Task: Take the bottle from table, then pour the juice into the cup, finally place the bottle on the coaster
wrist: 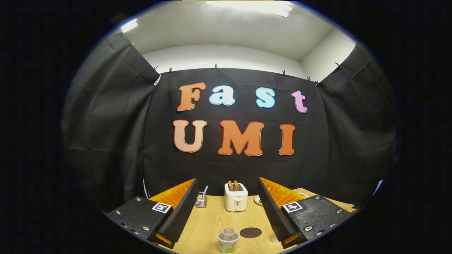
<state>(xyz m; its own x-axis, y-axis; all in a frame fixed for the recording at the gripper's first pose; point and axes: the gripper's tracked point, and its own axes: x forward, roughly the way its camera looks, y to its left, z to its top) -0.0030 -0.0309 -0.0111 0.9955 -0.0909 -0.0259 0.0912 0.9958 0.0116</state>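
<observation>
Standing wide apart with nothing between them, the jaws frame the bottle (227,240) on the bench (212,222), the dark coaster (250,232) just beside it, the toaster (236,197) beyond it.

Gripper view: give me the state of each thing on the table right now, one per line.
gripper: open, fingers wide apart, holding nothing
bottle: upright on the table, between the fingers, not yet gripped
coaster: flat, bare, just beside the bottle
toaster: upright beyond the fingers, two slices standing in its slots
wire holder: upright beside the toaster, a utensil in it
</observation>
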